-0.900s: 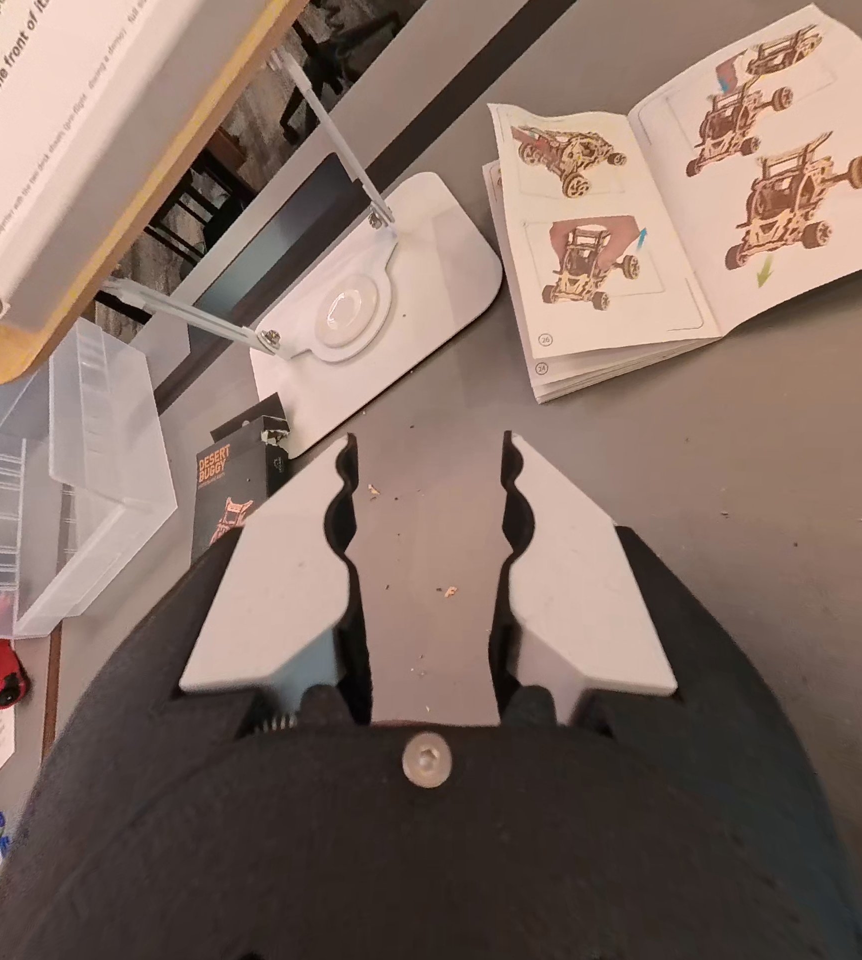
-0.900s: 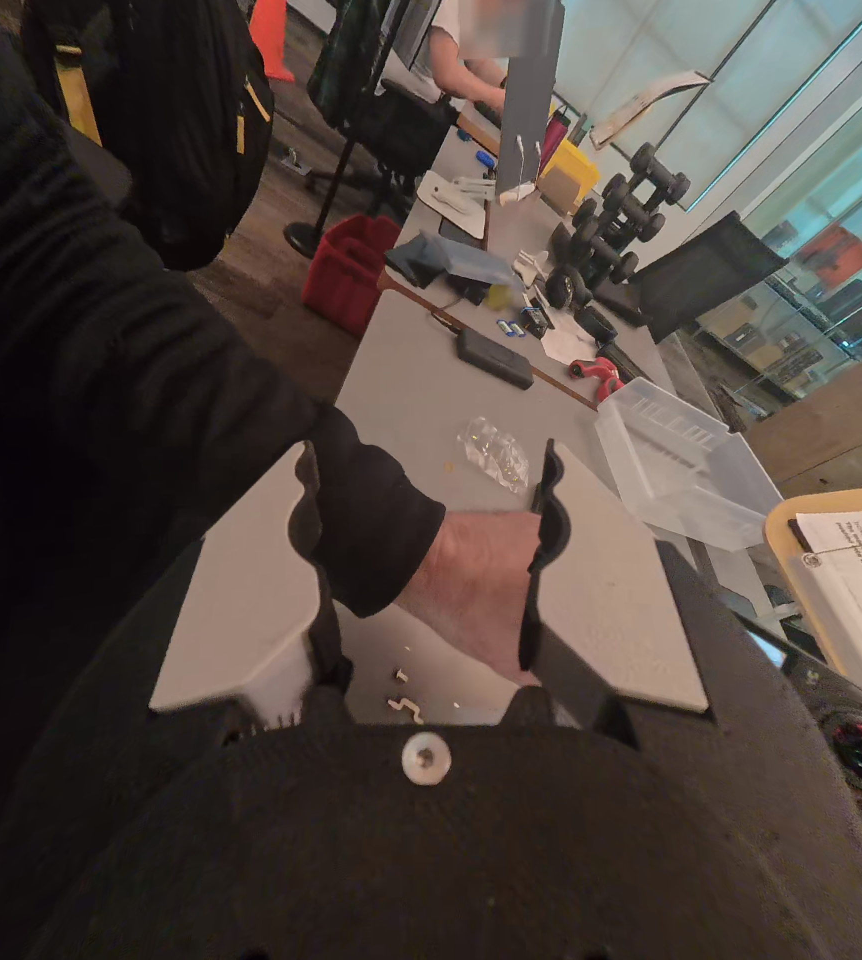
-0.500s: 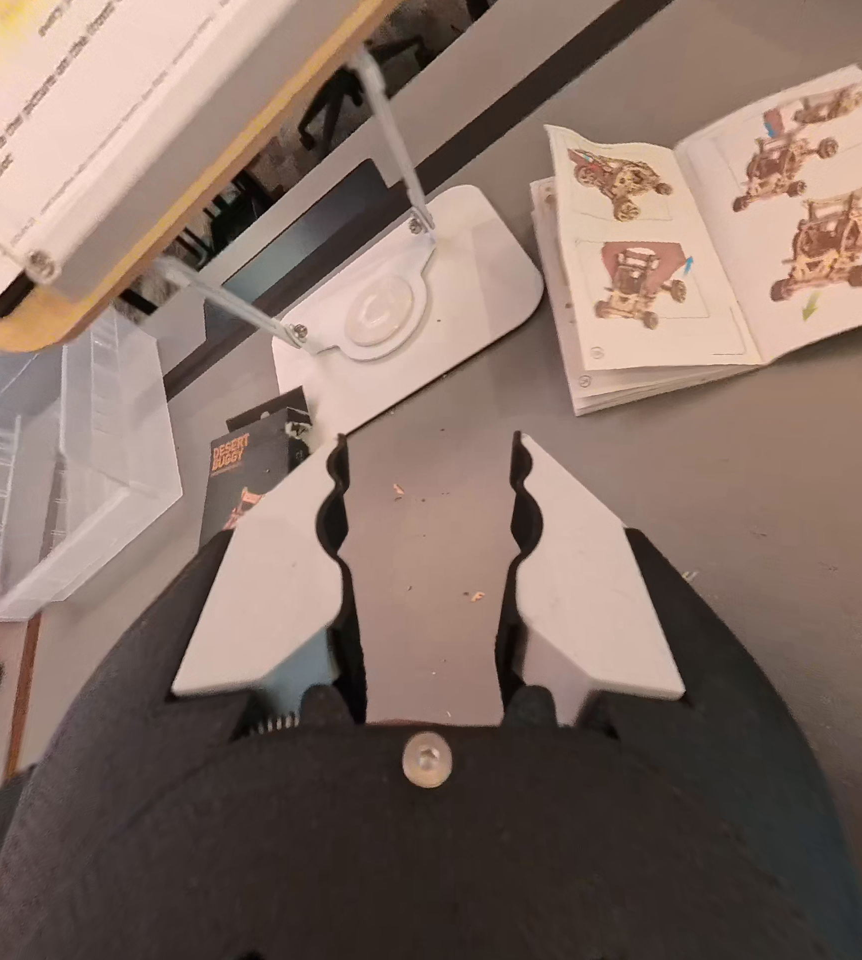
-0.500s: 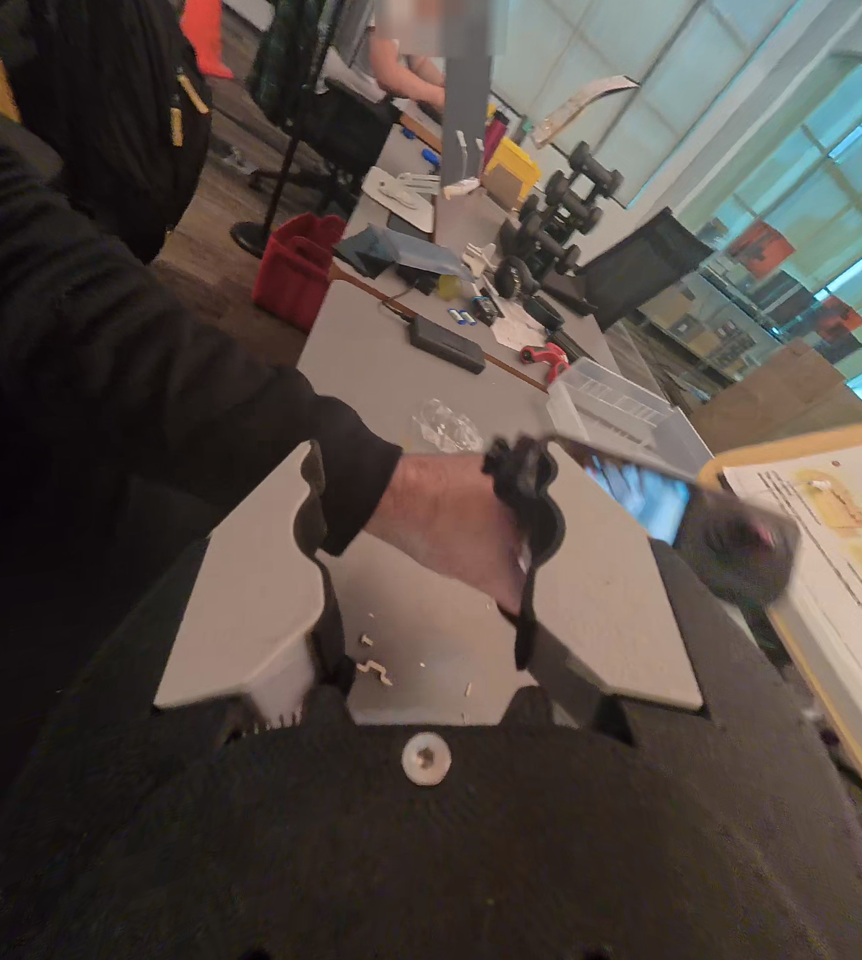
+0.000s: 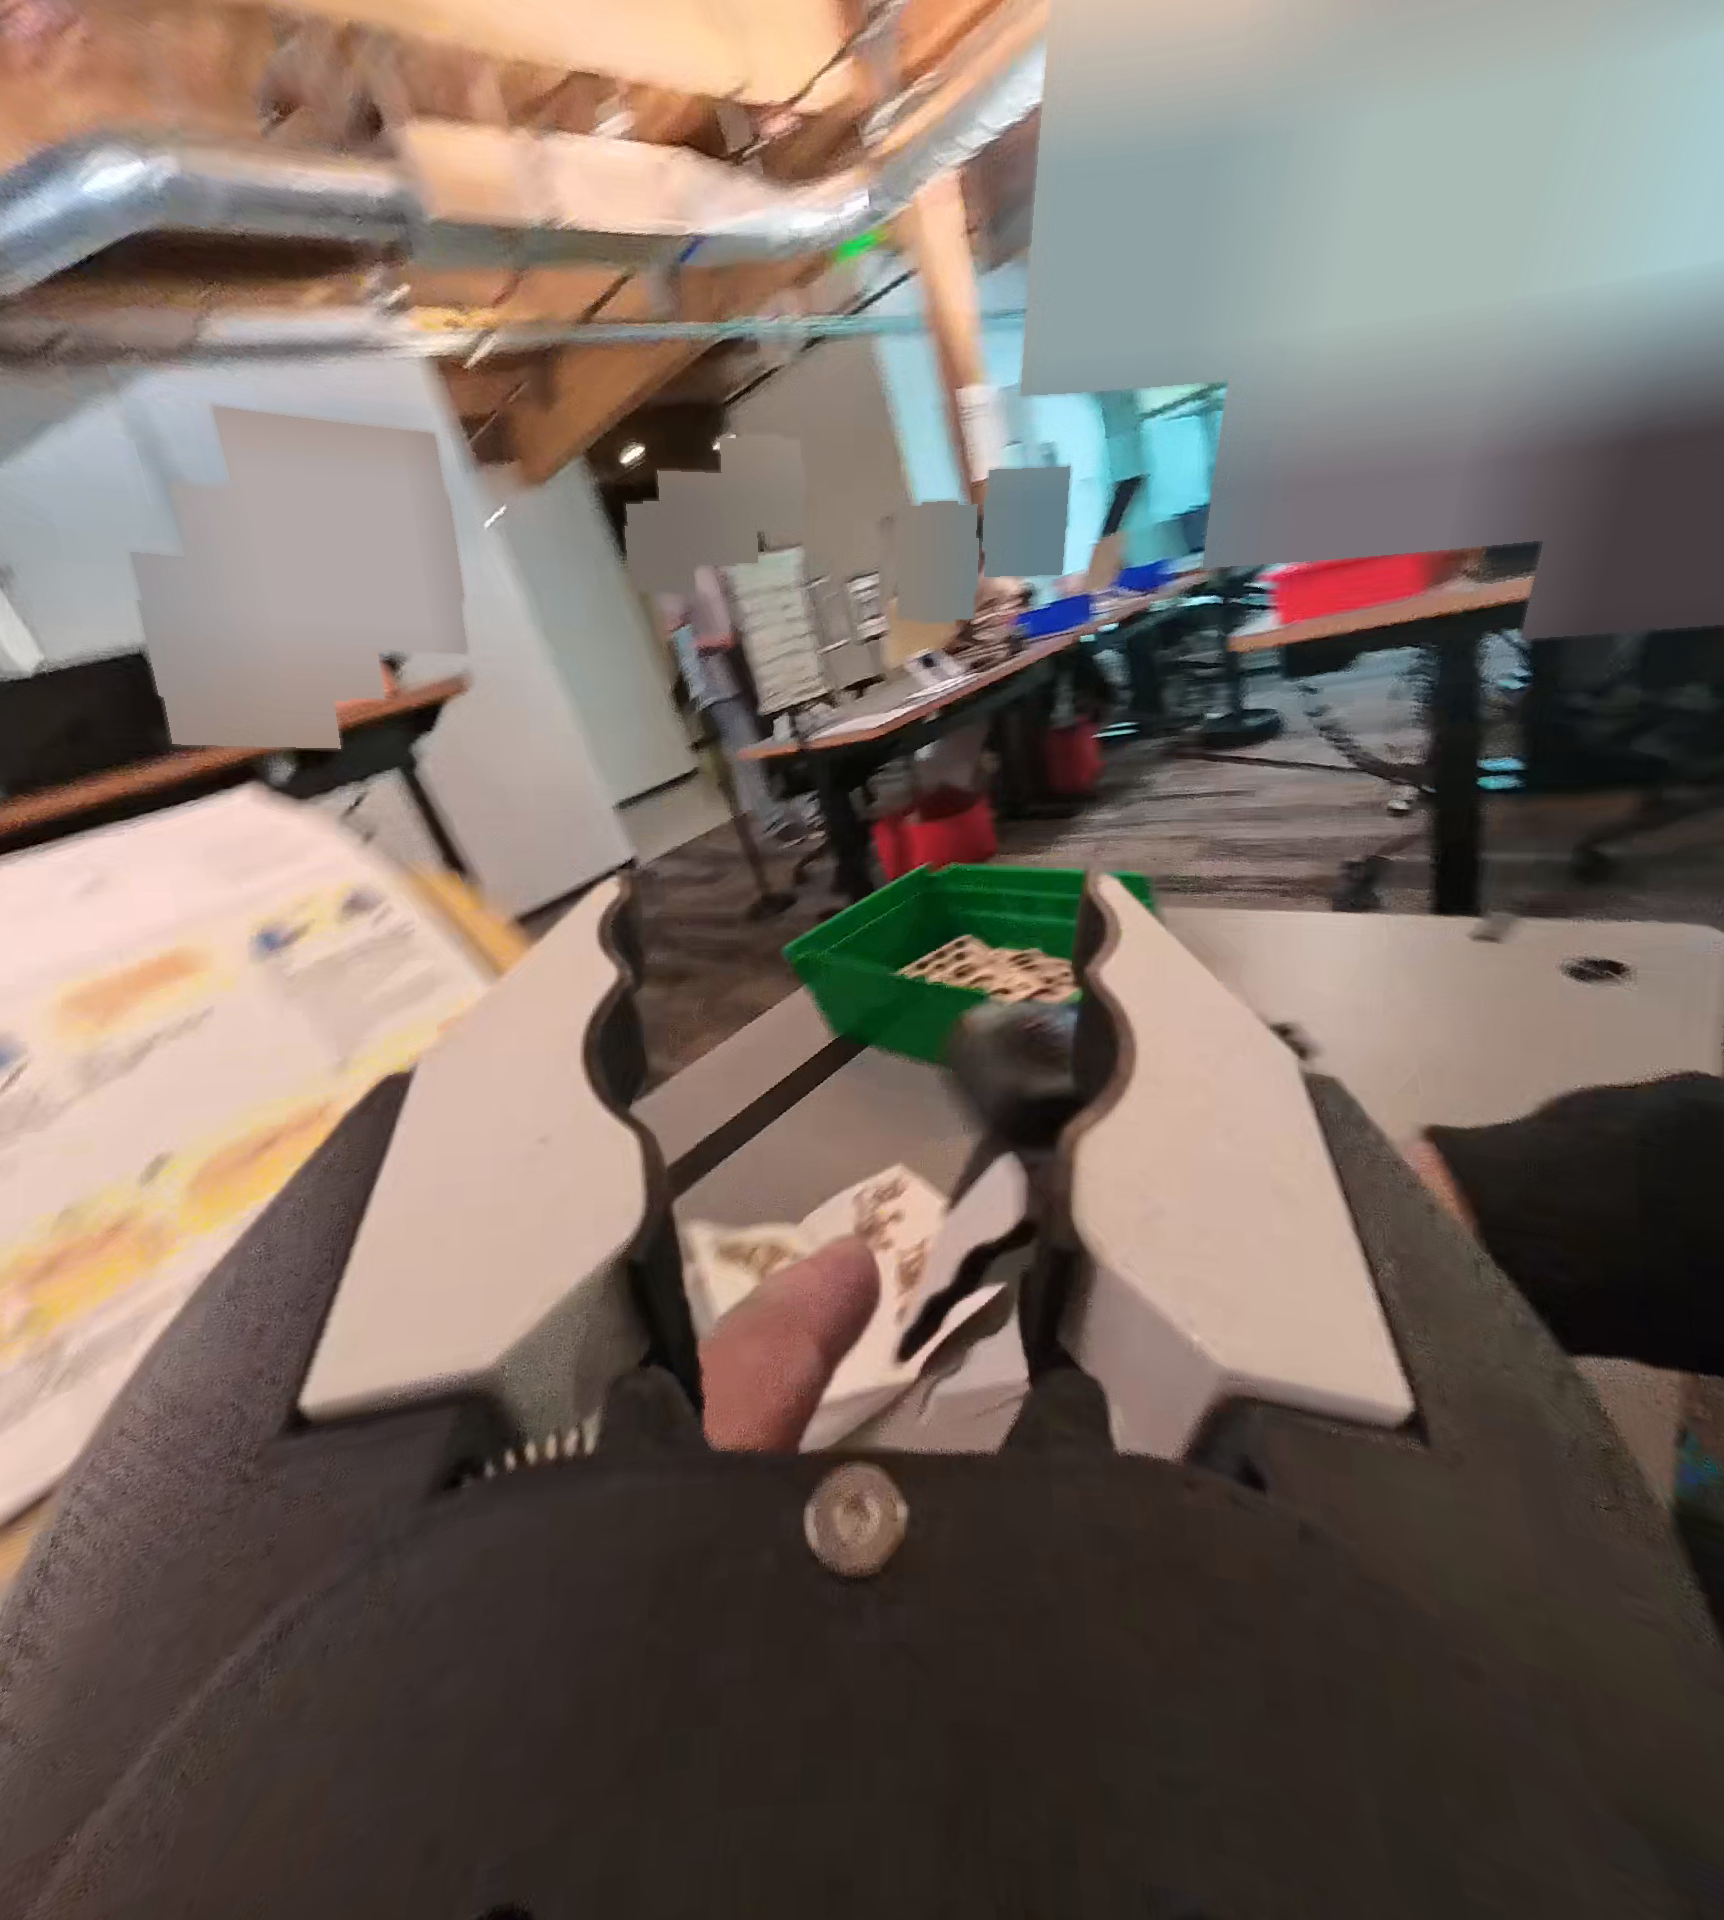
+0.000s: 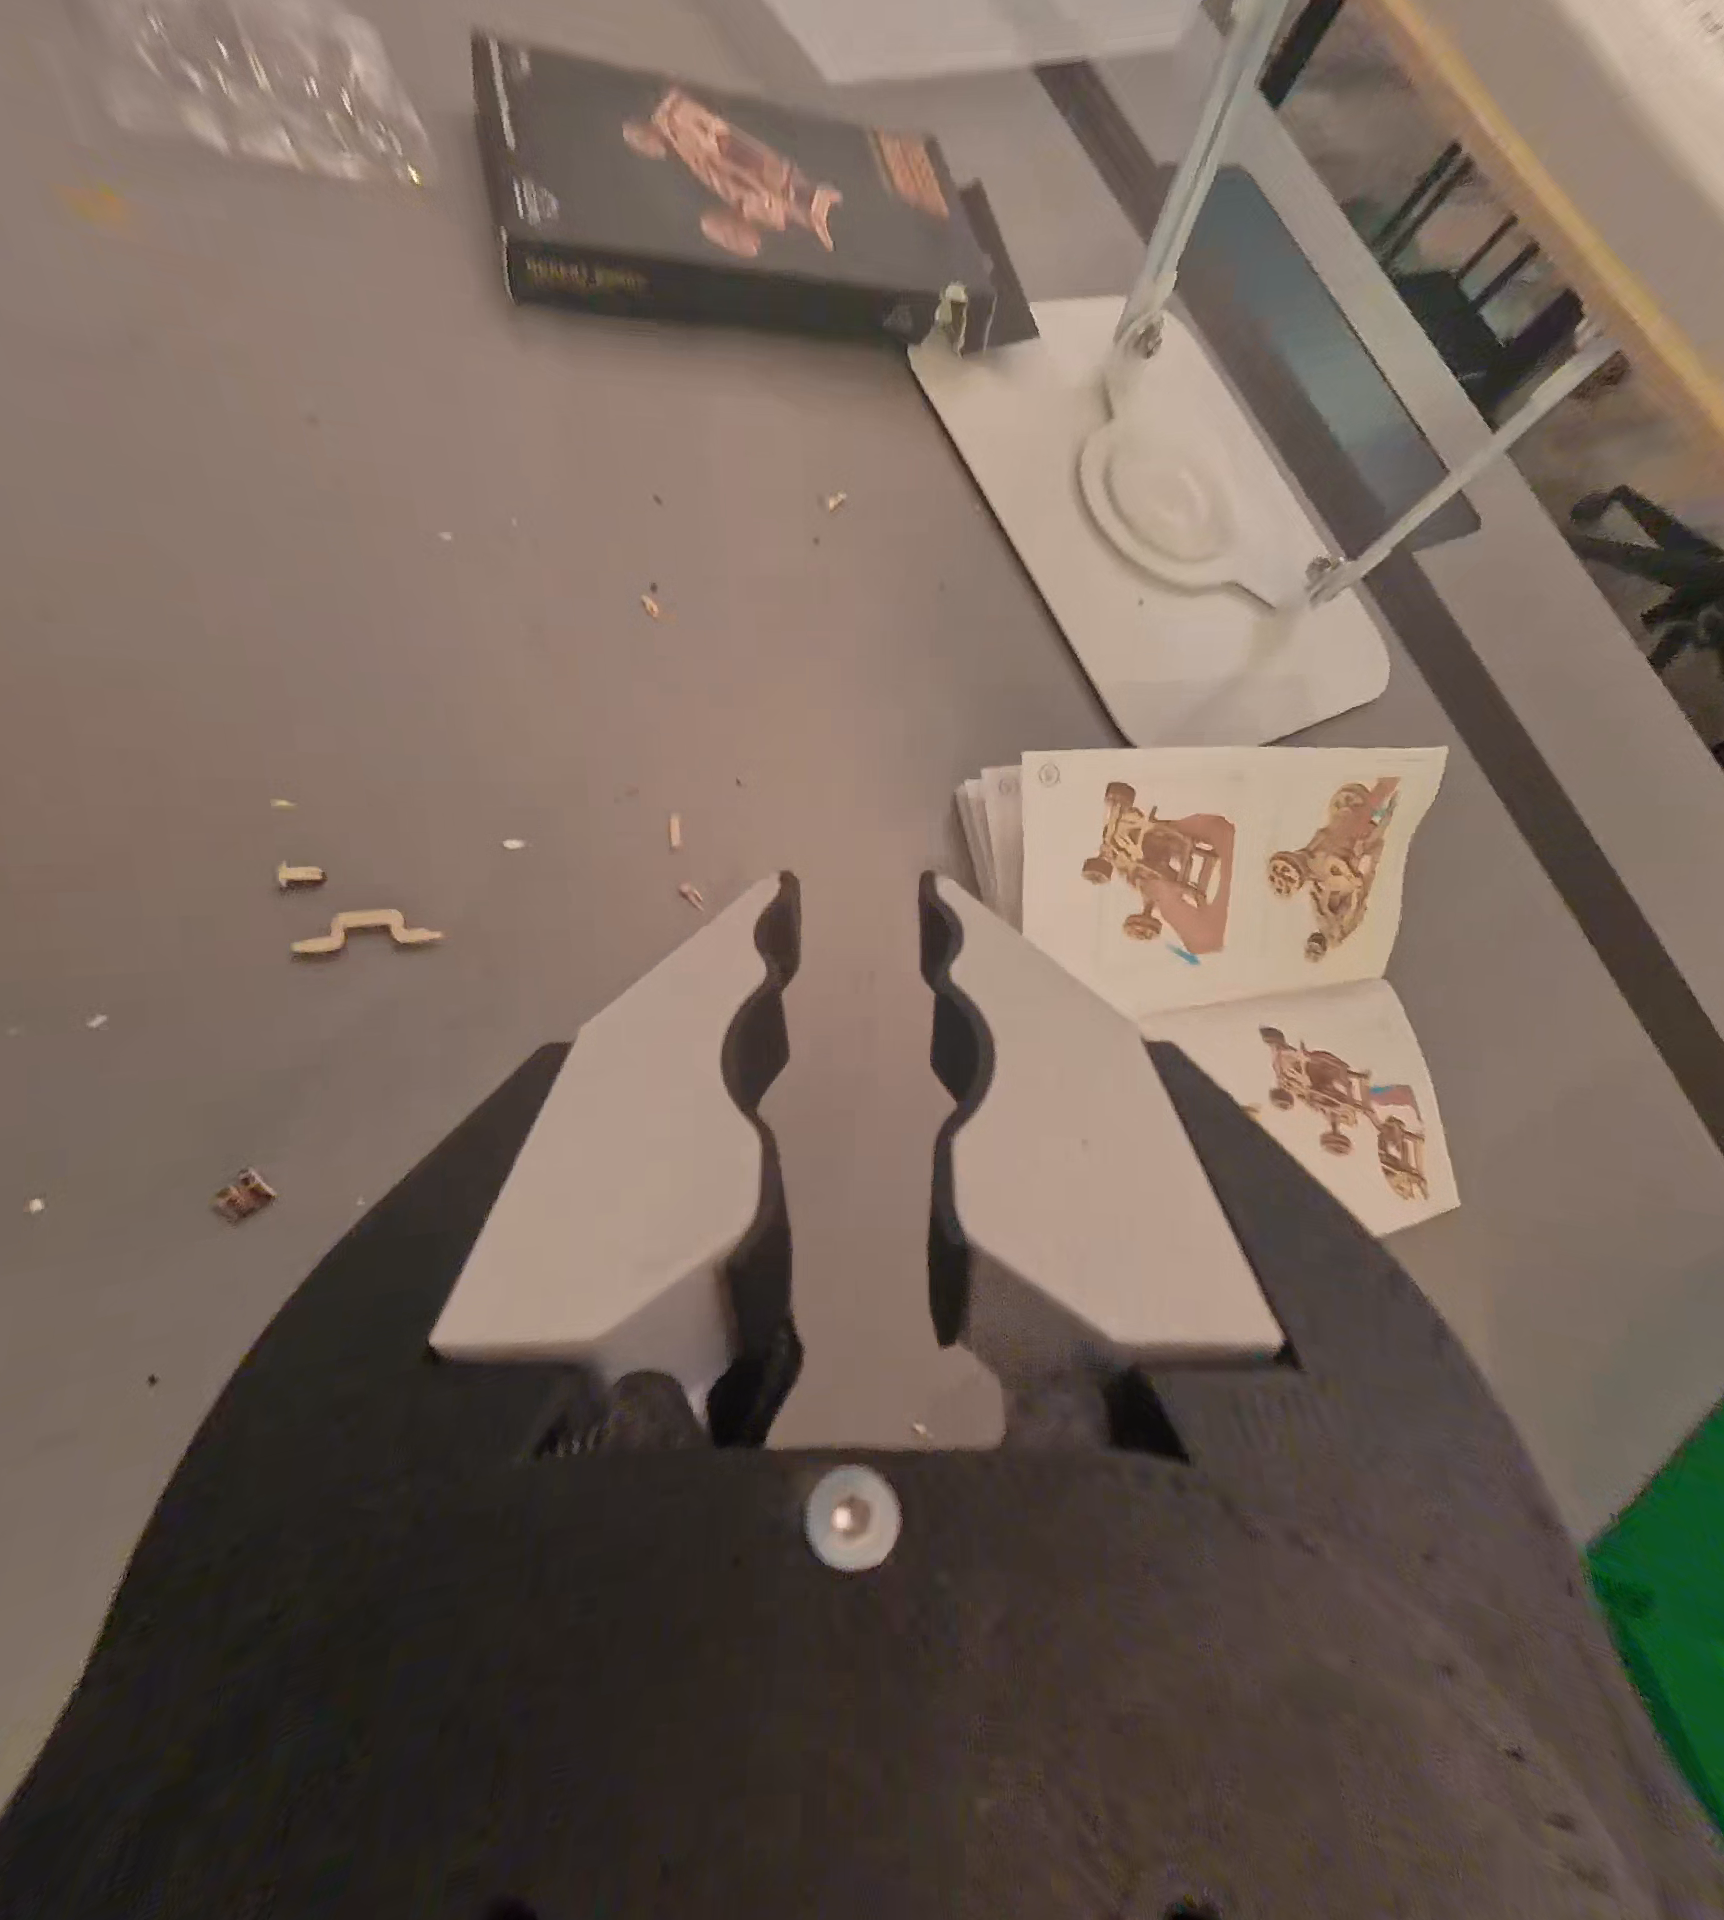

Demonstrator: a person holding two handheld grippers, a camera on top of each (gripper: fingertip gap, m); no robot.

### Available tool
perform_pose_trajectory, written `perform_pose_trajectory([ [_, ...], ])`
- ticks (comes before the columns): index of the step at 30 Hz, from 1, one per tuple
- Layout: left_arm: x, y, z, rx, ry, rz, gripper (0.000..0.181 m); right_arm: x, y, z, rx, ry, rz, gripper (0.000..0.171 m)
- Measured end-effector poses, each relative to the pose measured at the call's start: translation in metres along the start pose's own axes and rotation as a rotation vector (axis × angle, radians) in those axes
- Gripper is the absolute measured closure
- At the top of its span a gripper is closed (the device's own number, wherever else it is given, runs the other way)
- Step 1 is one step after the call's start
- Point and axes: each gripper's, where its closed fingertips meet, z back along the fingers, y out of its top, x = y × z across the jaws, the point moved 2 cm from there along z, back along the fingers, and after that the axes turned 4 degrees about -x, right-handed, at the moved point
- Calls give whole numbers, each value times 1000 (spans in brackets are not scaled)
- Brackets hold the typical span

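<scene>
Left gripper point(image 5: 858, 1049) – fingers wide, empty, raised. Right gripper point(image 6: 853, 935) – fingers narrow, empty, over table point(image 6: 318, 582) beside booklet point(image 6: 1232, 883).

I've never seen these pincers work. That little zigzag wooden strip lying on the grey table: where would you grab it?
Probably across the raised middle of the wooden strip, coming straight down from above. It lies flat on the table, apart from other scraps, and its narrow width suits the open right gripper.

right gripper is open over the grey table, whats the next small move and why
Probably shift the right gripper left toward the bent wooden piece: its jaws stand open and empty over the grey table, and that piece lies loose to its left, apart from the booklet.
</scene>
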Motion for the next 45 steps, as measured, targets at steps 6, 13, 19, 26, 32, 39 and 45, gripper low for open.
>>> perform_pose_trajectory([
  [6, 109, -7, -47, -31, -119, -382, 65, -1, -13, -7, -149, -113, 135, 137],
  [13, 125, -31, -69, -151, -154, -411, 57, -2, -15, -8, -183, -127, 164, 134],
  [19, 132, -39, -79, -192, -144, -450, 54, -7, -12, -8, -184, -130, 190, 134],
  [26, 131, -54, -85, -255, -118, -472, 49, -8, -12, -9, -190, -132, 195, 130],
  [32, 115, -20, -72, -109, -96, -376, 49, -4, -10, -3, -150, -114, 136, 127],
  [39, 56, -4, -38, -71, 71, -235, 63, 0, -9, 1, -53, -71, -15, 118],
  [45, 3, -36, 1, -98, 231, -73, 88, -7, 2, 1, 28, -20, -80, 115],
])
